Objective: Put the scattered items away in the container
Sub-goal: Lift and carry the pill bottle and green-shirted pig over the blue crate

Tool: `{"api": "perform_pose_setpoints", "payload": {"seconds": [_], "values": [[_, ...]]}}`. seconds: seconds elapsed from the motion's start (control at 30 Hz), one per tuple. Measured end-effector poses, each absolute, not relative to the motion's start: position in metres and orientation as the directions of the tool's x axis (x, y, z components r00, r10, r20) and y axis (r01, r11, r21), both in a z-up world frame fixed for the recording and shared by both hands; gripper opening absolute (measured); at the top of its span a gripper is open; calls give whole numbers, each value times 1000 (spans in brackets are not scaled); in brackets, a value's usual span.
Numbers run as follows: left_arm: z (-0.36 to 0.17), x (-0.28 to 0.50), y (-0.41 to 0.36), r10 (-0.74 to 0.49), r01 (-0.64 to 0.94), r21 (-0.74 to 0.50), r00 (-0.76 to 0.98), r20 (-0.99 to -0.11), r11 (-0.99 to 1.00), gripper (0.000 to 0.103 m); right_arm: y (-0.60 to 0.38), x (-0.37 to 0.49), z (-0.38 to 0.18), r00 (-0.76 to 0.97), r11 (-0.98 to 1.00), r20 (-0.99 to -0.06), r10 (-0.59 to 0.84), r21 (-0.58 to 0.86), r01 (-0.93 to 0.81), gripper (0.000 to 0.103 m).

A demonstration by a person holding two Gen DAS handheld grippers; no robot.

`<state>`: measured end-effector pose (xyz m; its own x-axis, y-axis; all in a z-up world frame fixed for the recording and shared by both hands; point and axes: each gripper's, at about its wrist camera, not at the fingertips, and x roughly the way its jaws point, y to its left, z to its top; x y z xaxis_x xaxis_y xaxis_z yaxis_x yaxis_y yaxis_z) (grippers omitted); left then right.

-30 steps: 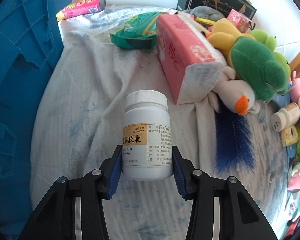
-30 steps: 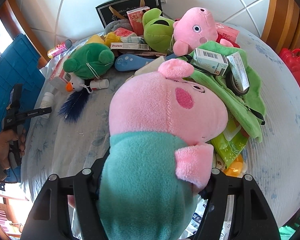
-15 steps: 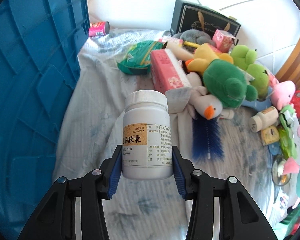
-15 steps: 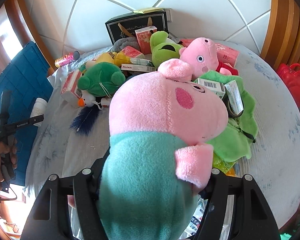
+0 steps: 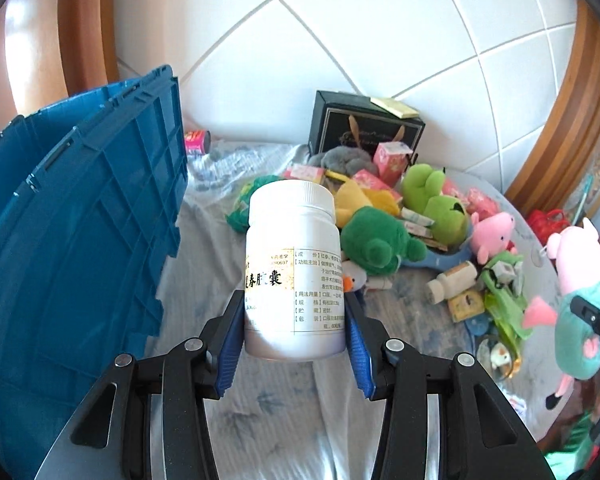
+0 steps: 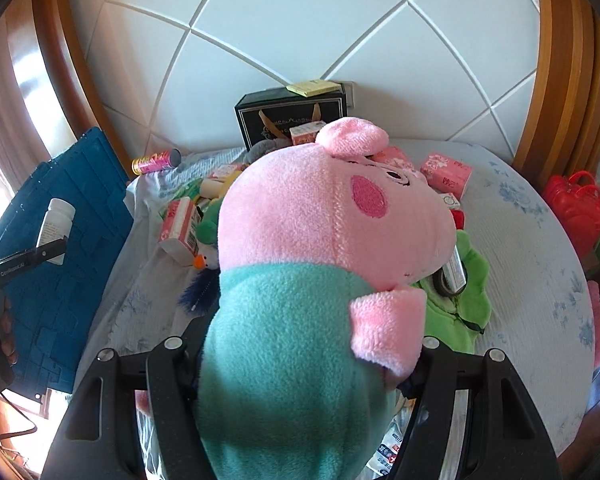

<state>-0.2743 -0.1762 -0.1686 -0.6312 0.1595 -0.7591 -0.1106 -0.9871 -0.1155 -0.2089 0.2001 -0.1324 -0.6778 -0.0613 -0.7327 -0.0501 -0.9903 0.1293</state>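
My left gripper [image 5: 296, 340] is shut on a white medicine bottle [image 5: 294, 272] with a gold label, held upright in the air beside the blue plastic crate [image 5: 80, 240]. The bottle also shows in the right wrist view [image 6: 56, 226], in front of the crate [image 6: 60, 280]. My right gripper [image 6: 300, 376] is shut on a pink pig plush in a teal shirt [image 6: 312, 280], lifted above the bed; its fingertips are hidden by the plush. The plush also shows in the left wrist view [image 5: 580, 300] at far right.
Scattered items lie on the pale bedsheet [image 5: 260, 420]: green frog plushes [image 5: 380, 240], a small pink pig plush [image 5: 494, 230], pink tissue packs [image 6: 446, 170], a blue brush [image 6: 198, 286], a black gift box [image 5: 364, 132] at the wall, a pink can [image 6: 156, 162], a red bag [image 6: 576, 204].
My left gripper has risen and tilted up with the bottle, so the crate's top edge and the wall now show. My right gripper has lifted the pig plush higher.
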Motion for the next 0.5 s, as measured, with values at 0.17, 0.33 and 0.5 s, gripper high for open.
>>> {"api": "perform_pose_setpoints", "payload": {"seconds": [0.17,0.33,0.5], "values": [[-131,-265,-181,174,-125,-121,-676,-716,-985,45,189,-210,-102,-718,-991,-693,-64,128,-34,66],[-98,-256,-192,194,-136,-139,-715,-672,-981,45,172,-213,-74,-746,-993,-662,-74,121,-10,66],[-70,-247,-206,203,-140,-149,-749,-631,-979,45,150,-217,-48,-771,-993,-630,-92,111,28,66]]}}
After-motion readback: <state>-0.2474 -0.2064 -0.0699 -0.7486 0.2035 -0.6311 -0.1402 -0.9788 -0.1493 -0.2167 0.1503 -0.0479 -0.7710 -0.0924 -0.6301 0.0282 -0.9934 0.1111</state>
